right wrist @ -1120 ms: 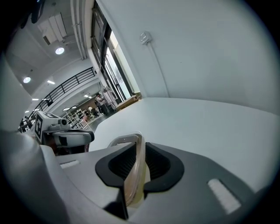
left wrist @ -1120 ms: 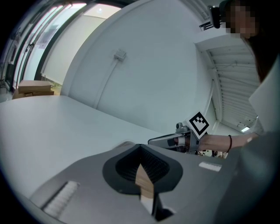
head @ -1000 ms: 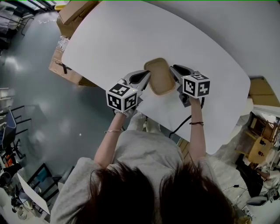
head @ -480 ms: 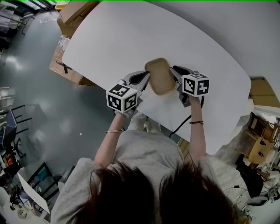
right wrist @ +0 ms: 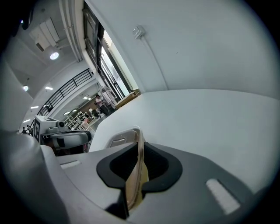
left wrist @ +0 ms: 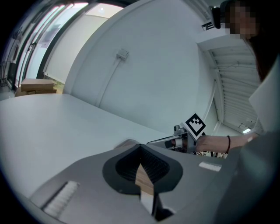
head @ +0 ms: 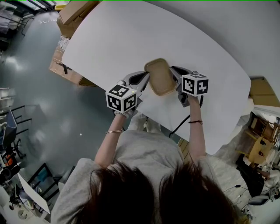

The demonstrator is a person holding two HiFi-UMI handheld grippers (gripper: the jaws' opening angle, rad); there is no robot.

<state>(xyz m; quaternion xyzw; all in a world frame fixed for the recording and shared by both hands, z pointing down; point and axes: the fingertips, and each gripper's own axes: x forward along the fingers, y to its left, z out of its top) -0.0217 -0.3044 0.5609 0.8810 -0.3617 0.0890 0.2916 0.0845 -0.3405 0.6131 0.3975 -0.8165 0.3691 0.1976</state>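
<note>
A shallow tan tray point(head: 160, 77) with rounded corners hangs over the white table point(head: 122, 35), held at both sides. My left gripper point(head: 145, 79) is shut on the tray's left rim, and the tan edge point(left wrist: 144, 179) shows wedged between its jaws. My right gripper point(head: 175, 75) is shut on the opposite rim, where the thin tray wall point(right wrist: 135, 175) stands upright between its pads. Each gripper shows in the other's view: the right gripper point(left wrist: 173, 141) and the left gripper point(right wrist: 65, 138).
Cardboard boxes point(head: 74, 11) stand on the floor past the table's far left end, with more point(head: 61, 65) beside its edge. A black cable point(head: 181, 122) hangs from the right gripper. Cluttered shelving point(head: 260, 144) lies at the far right.
The right gripper has shifted slightly and tipped a little, and the tray with it. The left gripper has barely moved. Both stay shut on the tray.
</note>
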